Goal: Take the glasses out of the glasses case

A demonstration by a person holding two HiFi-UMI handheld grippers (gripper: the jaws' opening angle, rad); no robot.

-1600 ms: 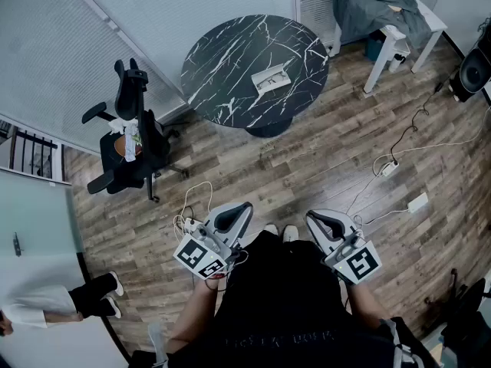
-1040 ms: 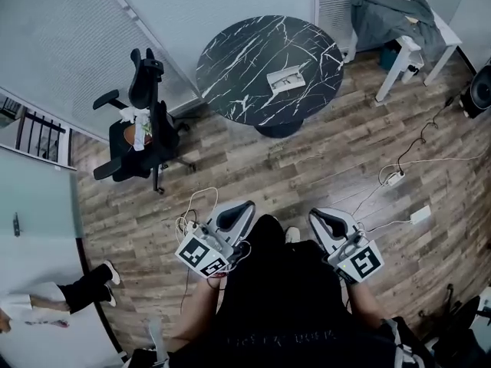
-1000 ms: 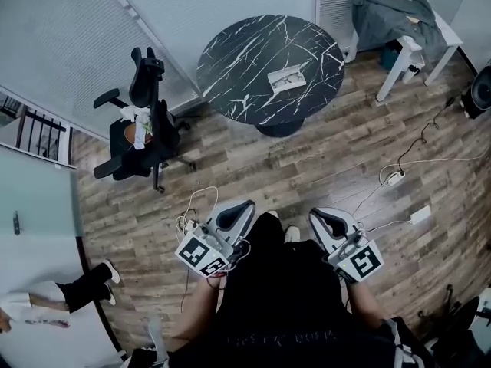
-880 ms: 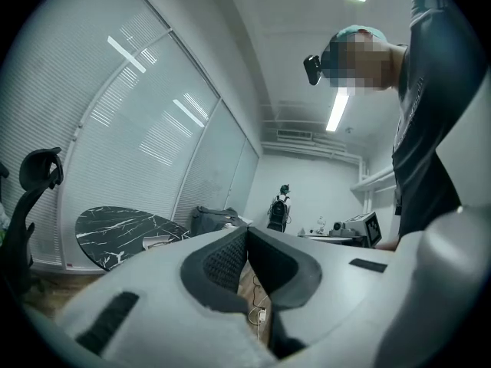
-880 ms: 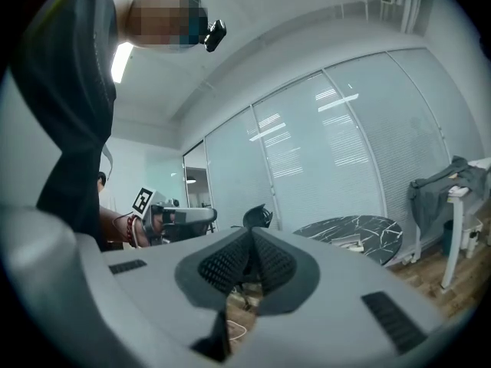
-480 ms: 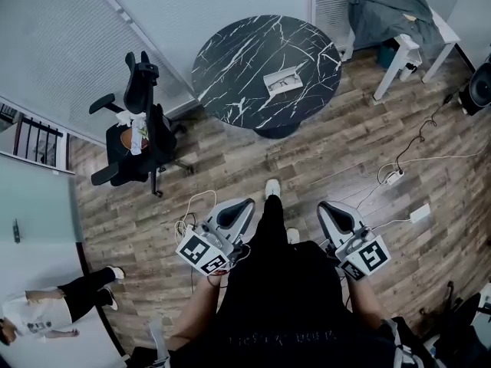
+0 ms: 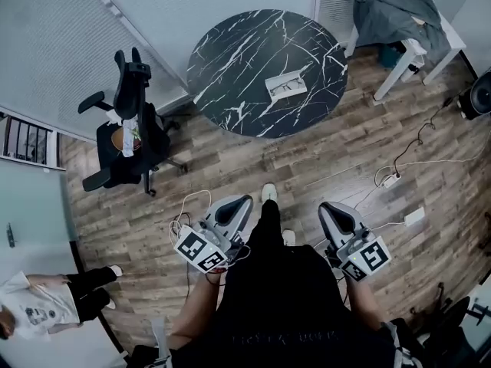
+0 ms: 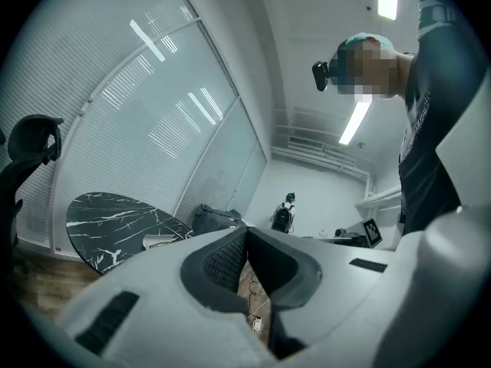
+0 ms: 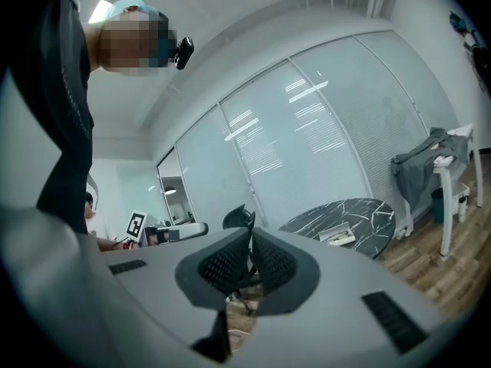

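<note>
The ribbed dark jaws of the left gripper [image 8: 245, 240] are clenched tip to tip with nothing between them, and those of the right gripper [image 9: 251, 240] are pressed together in the same way, also empty. In the head view, the left gripper [image 7: 232, 208] and the right gripper [image 7: 335, 215] are held low in front of the person's dark-clothed body, one on either side, over the brown wood-plank floor [image 7: 307, 159]. Each carries a cube with black-and-white square markers; these are patterns, not words. Faint print on the dark shirt is too dim to read. Both grippers are well apart from the round black marble-look desk [image 7: 238, 60] with white veins. On it, right of the middle and toward the edge nearer the person, lies the open pale grey glasses case [image 7: 286, 87], with thin dark-framed glasses [image 7: 288, 87] inside it. The same case shows small on the desk in the right gripper view [image 9: 337, 236]. No label can be made out on it. Left of the desk stands a black office chair [image 7: 126, 129]. Beyond the desk's right edge is a white side table [image 7: 399, 60] with a grey garment [image 7: 391, 14] heaped on it. A white power strip [image 7: 390, 179] with cables lies on the floor to the right. Another person in a white top [image 7: 31, 313] is at the lower left.
</note>
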